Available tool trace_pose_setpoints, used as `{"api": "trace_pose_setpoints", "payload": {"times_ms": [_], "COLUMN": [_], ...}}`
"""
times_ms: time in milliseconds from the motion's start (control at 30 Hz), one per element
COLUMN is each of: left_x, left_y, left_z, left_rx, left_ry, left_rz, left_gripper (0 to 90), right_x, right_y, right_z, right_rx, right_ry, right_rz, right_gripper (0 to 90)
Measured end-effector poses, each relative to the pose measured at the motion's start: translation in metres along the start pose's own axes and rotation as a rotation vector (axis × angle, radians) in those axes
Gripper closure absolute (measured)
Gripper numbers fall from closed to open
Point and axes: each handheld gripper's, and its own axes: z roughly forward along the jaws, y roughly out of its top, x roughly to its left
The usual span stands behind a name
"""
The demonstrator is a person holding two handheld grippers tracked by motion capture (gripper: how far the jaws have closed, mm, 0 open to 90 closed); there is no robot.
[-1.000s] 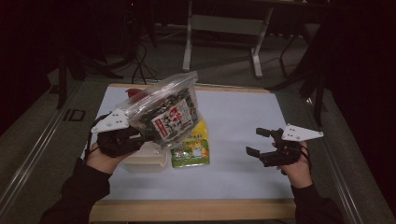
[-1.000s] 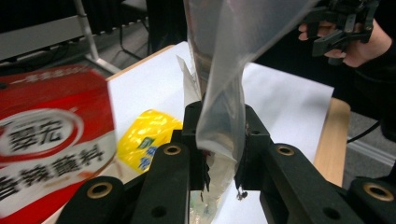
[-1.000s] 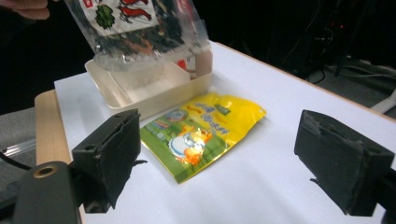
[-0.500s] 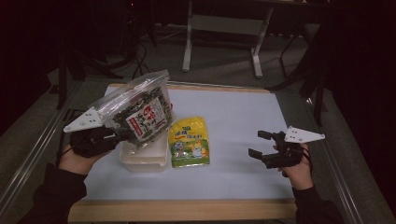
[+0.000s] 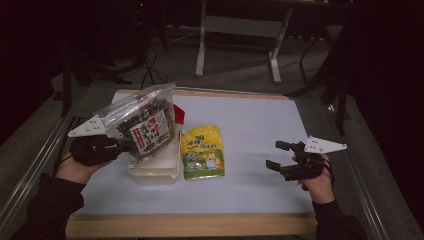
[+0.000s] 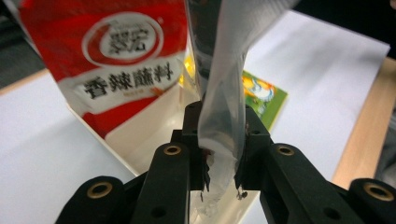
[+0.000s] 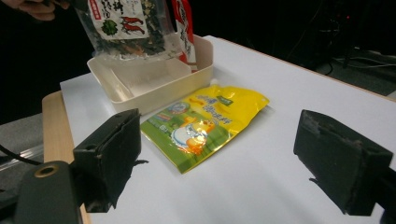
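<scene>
A clear bag of dried seaweed [image 5: 142,125] is clamped by its edge in the left gripper [image 6: 219,158], held above a cream tray [image 5: 152,170] on the tabletop [image 5: 250,125]. The right gripper [image 7: 224,163] is held wide open and empty near a yellow pouch [image 5: 202,151].

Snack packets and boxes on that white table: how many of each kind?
Clear bag of dark dried food, held in the left tongs: 1
Red packet: 1
Yellow pouch: 1
White tray: 1
Total: 4
</scene>
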Motion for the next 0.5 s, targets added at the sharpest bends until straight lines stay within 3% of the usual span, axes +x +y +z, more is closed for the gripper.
{"api": "trace_pose_setpoints", "payload": {"times_ms": [133, 300, 500], "left_x": [0.003, 0.008, 0.011], "left_y": [-0.002, -0.001, 0.0], "left_z": [0.011, 0.014, 0.025], "left_rx": [0.05, 0.05, 0.101], "left_ry": [0.001, 0.002, 0.016], "left_rz": [-0.005, -0.013, -0.015], "left_gripper": [79.0, 79.0, 79.0], "right_x": [-0.001, -0.001, -0.001], "right_y": [0.0, -0.001, -0.001], "right_z": [0.0, -0.001, -0.001], "right_rx": [0.002, 0.003, 0.004], "right_ry": [0.0, -0.001, -0.004], "right_rz": [0.002, 0.0, 0.0], "right_gripper": [14.7, 14.7, 14.7]}}
